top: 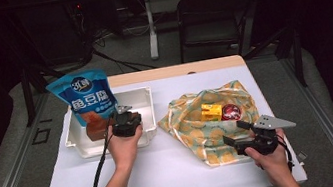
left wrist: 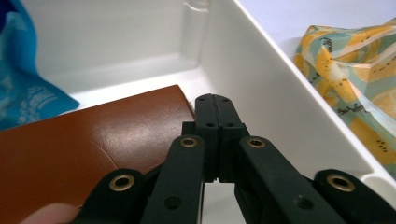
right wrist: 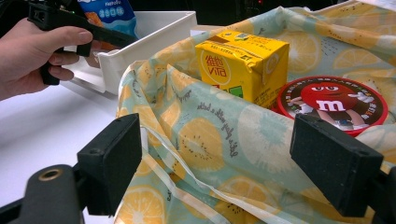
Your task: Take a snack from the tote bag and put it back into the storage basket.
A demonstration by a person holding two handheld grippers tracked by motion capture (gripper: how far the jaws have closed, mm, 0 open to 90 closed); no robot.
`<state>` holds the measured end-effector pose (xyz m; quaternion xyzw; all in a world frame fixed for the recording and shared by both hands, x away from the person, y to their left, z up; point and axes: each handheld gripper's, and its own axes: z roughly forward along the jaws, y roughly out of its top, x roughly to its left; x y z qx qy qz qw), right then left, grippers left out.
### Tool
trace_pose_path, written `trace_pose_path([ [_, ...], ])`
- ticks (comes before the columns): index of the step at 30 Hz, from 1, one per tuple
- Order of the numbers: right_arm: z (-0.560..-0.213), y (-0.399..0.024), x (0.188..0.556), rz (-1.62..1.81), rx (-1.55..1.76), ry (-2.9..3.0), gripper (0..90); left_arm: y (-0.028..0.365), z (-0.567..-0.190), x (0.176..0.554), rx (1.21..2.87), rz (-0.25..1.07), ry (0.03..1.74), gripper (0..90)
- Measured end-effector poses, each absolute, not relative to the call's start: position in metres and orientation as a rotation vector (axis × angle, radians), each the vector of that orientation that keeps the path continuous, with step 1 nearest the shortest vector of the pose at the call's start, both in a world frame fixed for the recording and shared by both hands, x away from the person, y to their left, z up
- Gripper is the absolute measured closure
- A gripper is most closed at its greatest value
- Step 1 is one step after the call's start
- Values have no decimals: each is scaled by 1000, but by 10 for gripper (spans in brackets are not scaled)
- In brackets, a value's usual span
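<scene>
A white bin (top: 144, 97) stands at the table's left. In it lie a brown leather-like flat item (left wrist: 93, 149) and a blue snack bag (top: 84, 94), which leans on the far left corner. My left gripper (left wrist: 215, 100) is shut and empty, its tips over the bin floor beside the brown item's right edge. To the right, a lemon-print cloth bag (right wrist: 205, 140) lies open with a yellow drink carton (right wrist: 240, 65) and a red round candy tin (right wrist: 331, 102) on it. My right gripper (right wrist: 224, 163) is open at the bag's near edge, and its fingers hold nothing.
The bin's right wall (left wrist: 261, 93) rises close beside my left gripper (top: 124, 115). White table surface (top: 166, 169) stretches between the two hands. A dark chair (top: 213, 15) and table legs stand beyond the far edge. My right gripper (top: 236, 132) is near the table's front right corner.
</scene>
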<state>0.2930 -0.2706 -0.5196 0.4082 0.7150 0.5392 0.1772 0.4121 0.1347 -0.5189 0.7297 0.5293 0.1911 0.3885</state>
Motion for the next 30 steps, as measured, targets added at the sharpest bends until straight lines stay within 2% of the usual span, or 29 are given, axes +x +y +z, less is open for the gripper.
trace_pose_path([
  [19,-519,-272,293,1512,1156,2019,170,167,-521,408,1804,512,1390,900],
  [30,-517,-273,291,1521,1163,1997,182,172,-518,403,1762,494,1374,900],
])
